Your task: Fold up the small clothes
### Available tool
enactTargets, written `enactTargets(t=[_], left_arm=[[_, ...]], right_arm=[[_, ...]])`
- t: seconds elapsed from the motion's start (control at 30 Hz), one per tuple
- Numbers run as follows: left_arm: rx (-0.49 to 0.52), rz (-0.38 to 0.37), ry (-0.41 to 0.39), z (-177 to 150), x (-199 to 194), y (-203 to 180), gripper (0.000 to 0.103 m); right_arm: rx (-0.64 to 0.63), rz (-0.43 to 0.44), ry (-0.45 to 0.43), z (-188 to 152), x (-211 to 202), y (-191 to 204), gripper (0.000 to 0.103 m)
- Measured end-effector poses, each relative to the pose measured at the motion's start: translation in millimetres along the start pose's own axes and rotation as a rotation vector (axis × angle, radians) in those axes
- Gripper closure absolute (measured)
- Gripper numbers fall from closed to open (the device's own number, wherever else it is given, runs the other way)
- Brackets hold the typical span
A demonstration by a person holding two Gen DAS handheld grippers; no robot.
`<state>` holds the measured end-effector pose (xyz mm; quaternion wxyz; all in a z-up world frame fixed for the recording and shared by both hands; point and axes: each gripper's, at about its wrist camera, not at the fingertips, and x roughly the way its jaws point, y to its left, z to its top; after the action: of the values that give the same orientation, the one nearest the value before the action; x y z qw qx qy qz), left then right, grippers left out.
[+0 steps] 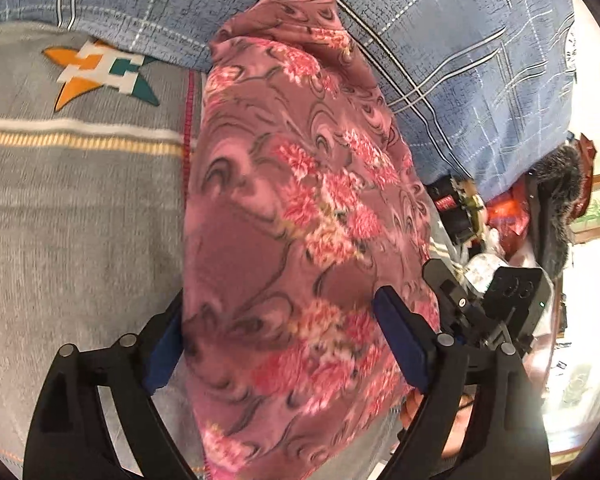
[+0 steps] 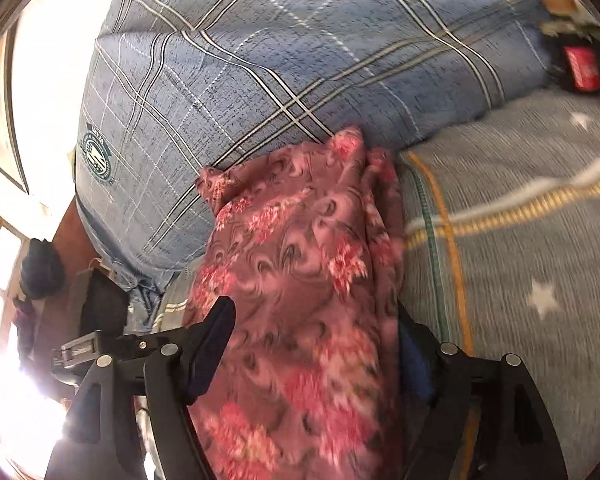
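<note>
A pink floral garment point(image 1: 296, 216) hangs bunched between the fingers of my left gripper point(image 1: 276, 320). The jaws stand wide on either side of the cloth, so I cannot tell whether they pinch it. The same garment point(image 2: 300, 280) fills the gap of my right gripper point(image 2: 316, 332), whose right finger is partly hidden behind the cloth. The other gripper point(image 1: 496, 296) shows at the right of the left wrist view. The garment's far end rests against a blue plaid pillow point(image 2: 284, 64).
A grey bed cover with stars and yellow stripes point(image 2: 532, 248) lies under the garment; it also shows in the left wrist view point(image 1: 76, 200). The blue plaid pillow point(image 1: 440, 40) lies behind. Clutter and dark clothes point(image 1: 540, 208) sit at the bed's edge.
</note>
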<state>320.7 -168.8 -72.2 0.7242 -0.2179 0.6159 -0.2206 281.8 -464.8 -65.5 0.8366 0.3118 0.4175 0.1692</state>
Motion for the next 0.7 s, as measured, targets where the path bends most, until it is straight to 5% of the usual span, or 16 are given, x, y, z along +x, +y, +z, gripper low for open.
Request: enactTargets(t=[0.07, 0.2, 0.23, 0.33, 0.53, 0.7], left_arm=[[0.004, 0.023, -0.015, 1, -3, -1, 0.017], [0.083, 0.11, -0.09, -8, -11, -16, 0.06], [0.121, 0.15, -0.12, -12, -17, -21, 0.069], [0.157, 0.187, -0.177, -23, -34, -27, 0.073], [0.148, 0.129, -0.255, -44, -84, -28, 0.073], [0.139, 0.093, -0.308, -75, -130, -6, 0.073]], right_arm=[[-0.016, -0.025, 0.002, 0, 10, 5, 0.029], [-0.168, -0.116, 0.017, -10, 4, 28, 0.081], [-0.201, -0.121, 0.007, -13, 0, 33, 0.081], [-0.279, -0.172, -0.024, -23, -7, 59, 0.083], [-0.348, -0.206, -0.084, -43, -29, 104, 0.084], [-0.386, -0.154, -0.12, -72, -50, 148, 0.084]])
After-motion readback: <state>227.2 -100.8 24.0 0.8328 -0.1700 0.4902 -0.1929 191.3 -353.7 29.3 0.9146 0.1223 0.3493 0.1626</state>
